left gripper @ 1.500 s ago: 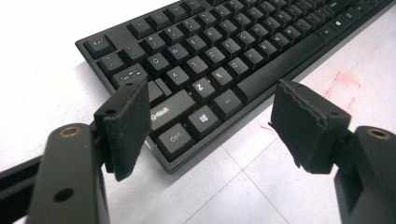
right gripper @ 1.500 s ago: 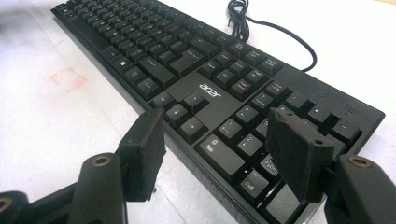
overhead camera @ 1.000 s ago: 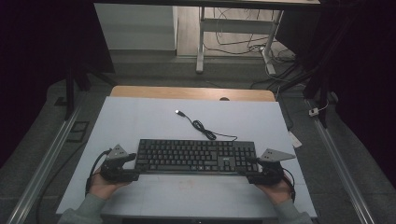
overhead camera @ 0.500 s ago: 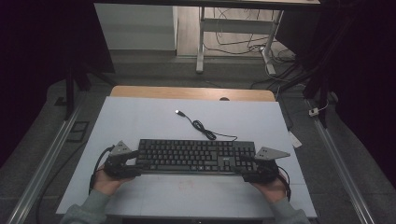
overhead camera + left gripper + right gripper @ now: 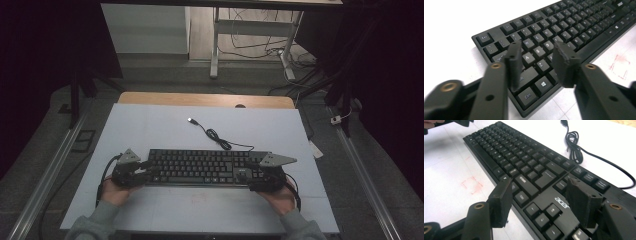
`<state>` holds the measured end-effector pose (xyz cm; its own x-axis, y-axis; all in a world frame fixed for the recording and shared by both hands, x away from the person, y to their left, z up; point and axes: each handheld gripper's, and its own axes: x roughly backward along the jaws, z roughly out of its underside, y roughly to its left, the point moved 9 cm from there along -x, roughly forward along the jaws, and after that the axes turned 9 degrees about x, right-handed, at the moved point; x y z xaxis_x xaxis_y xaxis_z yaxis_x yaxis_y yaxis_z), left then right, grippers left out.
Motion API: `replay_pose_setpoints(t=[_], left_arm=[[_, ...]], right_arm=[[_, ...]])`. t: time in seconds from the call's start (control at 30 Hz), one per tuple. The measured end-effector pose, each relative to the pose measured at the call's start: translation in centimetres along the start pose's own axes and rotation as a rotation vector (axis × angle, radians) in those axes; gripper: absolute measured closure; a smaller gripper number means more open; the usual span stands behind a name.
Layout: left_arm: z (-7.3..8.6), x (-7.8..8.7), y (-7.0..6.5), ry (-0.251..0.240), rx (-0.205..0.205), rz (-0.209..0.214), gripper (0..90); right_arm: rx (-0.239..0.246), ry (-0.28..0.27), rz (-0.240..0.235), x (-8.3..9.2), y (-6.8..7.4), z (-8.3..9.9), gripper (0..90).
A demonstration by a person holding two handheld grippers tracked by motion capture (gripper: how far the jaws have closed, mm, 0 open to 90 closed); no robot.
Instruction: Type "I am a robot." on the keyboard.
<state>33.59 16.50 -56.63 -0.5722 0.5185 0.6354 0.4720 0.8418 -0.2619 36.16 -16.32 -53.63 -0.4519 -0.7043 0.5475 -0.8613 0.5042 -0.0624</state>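
while keyboard lies flat on white surface, left gripper and right gripper sit at its ends, fingers spread. best: pinch both ends evenly, lift level, mind cord.

Dim high view, dark surroundings; bright gripper views, near parts blurred.

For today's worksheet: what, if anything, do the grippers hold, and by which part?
Nothing is held. Both grippers, left and right, are open, hovering over the keyboard ends.
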Motion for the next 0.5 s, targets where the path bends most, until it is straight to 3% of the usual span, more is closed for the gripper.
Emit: replay_pose_setpoints(t=[0.17,0.5], left_arm=[[0.2,-0.1,0.0,0.016,-0.011,0.002,77.6],[0.7,-0.4,0.2,0.041,-0.018,-0.007,88.5]], right_arm=[[-0.010,0.000,-0.010,-1.2,0.1,-0.9,38.7],[-0.006,-0.002,-0.012,-3.5,0.3,-2.8,39.0]])
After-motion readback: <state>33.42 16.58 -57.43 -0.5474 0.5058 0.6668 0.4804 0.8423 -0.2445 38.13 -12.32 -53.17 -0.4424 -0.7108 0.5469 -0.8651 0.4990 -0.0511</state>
